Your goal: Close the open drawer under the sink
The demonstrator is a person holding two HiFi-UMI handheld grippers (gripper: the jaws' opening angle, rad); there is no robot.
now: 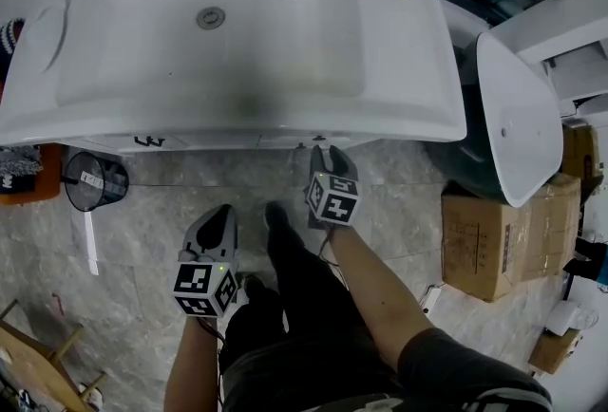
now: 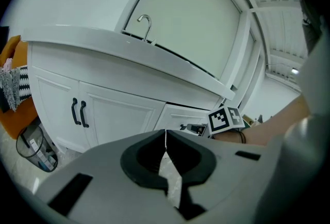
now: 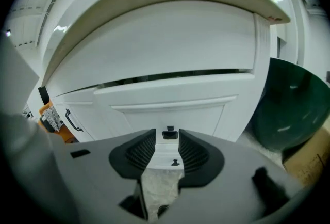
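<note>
**Desk:** Where is the drawer from where you sit?

**Operator:** I see the drawer (image 3: 170,107) in the right gripper view, under the right end of the sink (image 1: 408,68). Its white front fills the middle of that view. A thin dark gap runs along its top edge, so I read it as a little way out.

**Desk:** And your right tongs?

**Operator:** My right tongs (image 1: 323,154) are released, the 2 jaws apart. They point at the drawer front, and its small black knob (image 3: 169,134) shows in the gap between them. I cannot tell whether the tips touch the front. In the head view they sit just under the near rim of the sink.

**Desk:** The left?

**Operator:** My left tongs (image 2: 165,134) are clenched on nothing, with the tips meeting. They hang nearer to me and to the left of the right ones, over the stone-patterned floor (image 1: 142,239), well apart from the drawer.

**Desk:** What else is around?

**Operator:** Left of the drawer I see 2 cupboard doors (image 2: 118,117) with 2 black handles (image 2: 78,113) side by side. A dark bin (image 1: 95,180) stands on the floor near the sink's left end. On the right, a dark green tub (image 3: 289,109) sits just right of the drawer. A cardboard box (image 1: 489,239) stands nearer to me than the tub.
</note>
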